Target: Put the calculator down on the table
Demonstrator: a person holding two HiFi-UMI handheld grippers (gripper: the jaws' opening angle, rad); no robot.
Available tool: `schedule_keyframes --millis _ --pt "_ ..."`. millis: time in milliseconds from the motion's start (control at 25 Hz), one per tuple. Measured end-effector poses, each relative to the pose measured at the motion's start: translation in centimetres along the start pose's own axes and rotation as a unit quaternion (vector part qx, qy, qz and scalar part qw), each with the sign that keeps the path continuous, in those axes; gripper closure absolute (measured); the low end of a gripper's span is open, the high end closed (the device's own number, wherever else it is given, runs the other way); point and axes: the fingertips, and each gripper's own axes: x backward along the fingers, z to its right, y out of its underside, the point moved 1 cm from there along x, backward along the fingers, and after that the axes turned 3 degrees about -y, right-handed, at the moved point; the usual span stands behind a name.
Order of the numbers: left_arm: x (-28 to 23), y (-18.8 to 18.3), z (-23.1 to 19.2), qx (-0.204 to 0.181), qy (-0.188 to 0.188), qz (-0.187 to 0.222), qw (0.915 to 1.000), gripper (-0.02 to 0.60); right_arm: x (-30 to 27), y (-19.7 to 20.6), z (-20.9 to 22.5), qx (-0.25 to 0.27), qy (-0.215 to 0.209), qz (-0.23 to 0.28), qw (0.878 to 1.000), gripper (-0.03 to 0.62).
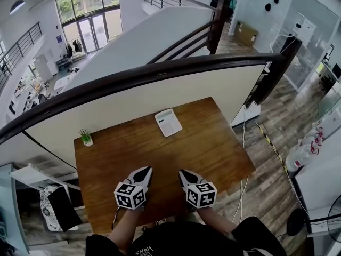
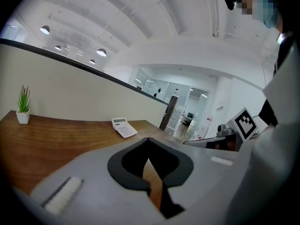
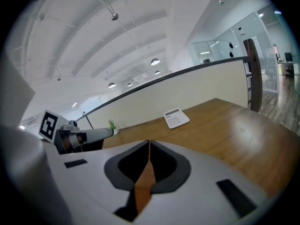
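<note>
The wooden worktop (image 1: 213, 153) lies bare across its middle and its near half, so a gripper can pass from the near edge toward the far edge on either side. Only two things stand on it: the calculator (image 1: 168, 122), flat near the far edge a little right of centre, and a small potted plant (image 1: 86, 137), upright at the far left corner, the two well apart with open wood between them. Right behind the far edge a pale partition wall (image 1: 160, 97) topped by a dark rail (image 1: 133, 76) closes off any reach beyond.
</note>
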Motion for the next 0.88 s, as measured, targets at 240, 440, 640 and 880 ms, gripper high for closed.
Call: schedule_keyframes --millis 240,440,640,880 --pt "2.9 1.4 0.5 -0.002 -0.002 0.001 1.0 0.571 1.5 2.0 -1.9 -0.006 0.013 -0.001 1.0 0.579" --pt "4.6 2.6 0.6 0.001 0.007 0.0 1.0 0.571 2.1 2.8 -3.0 -0.007 0.023 0.003 1.0 0.581" --pt "5.6 2.9 0.6 -0.002 0.014 0.004 0.9999 0.571 2.5 3.4 -4.0 0.008 0.038 0.004 0.999 0.582" --pt "6.4 3.1 0.2 -0.003 0.008 0.004 1.0 0.571 2.7 3.7 -5.0 0.017 0.046 0.006 0.999 0.582"
